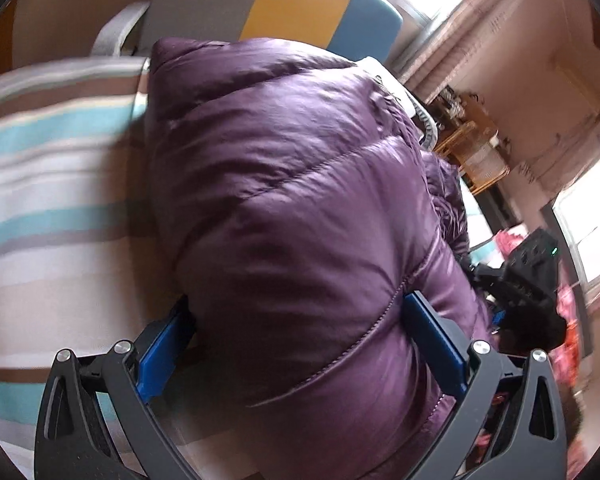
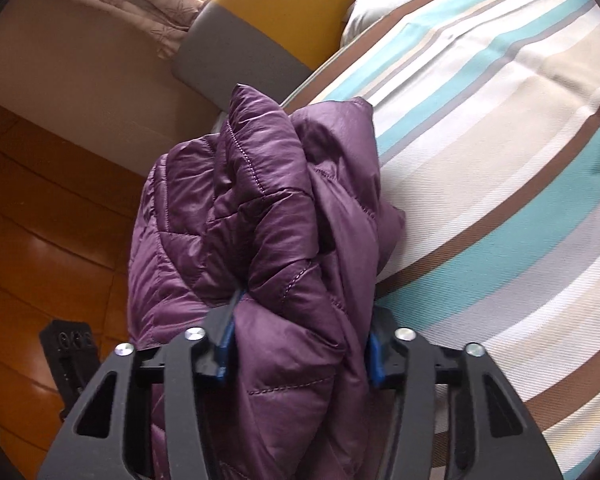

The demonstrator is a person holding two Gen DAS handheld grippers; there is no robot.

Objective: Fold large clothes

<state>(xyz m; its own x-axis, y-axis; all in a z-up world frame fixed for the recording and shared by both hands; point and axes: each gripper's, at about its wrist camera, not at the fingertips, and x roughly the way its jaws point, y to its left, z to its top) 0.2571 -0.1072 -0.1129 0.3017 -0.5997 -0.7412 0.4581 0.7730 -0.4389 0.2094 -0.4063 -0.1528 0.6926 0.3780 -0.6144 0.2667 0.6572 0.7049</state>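
Note:
A purple quilted puffer jacket (image 1: 284, 184) fills the left wrist view, bundled thick over the striped bed. My left gripper (image 1: 296, 320) has its blue-padded fingers (image 1: 432, 332) on either side of a thick fold of the jacket, shut on it. In the right wrist view the same jacket (image 2: 260, 232) hangs bunched at the bed's edge. My right gripper (image 2: 300, 332) is shut on a gathered wad of it, the pads (image 2: 224, 344) pressed into the fabric. The right gripper body also shows in the left wrist view (image 1: 528, 276), to the right of the jacket.
The bed has a sheet (image 2: 500, 184) striped in teal, brown and cream. A grey, yellow and blue headboard cushion (image 1: 300, 4) stands behind. A wooden floor (image 2: 40, 220) lies left of the bed. A wicker shelf (image 1: 472, 148) and windows are at the right.

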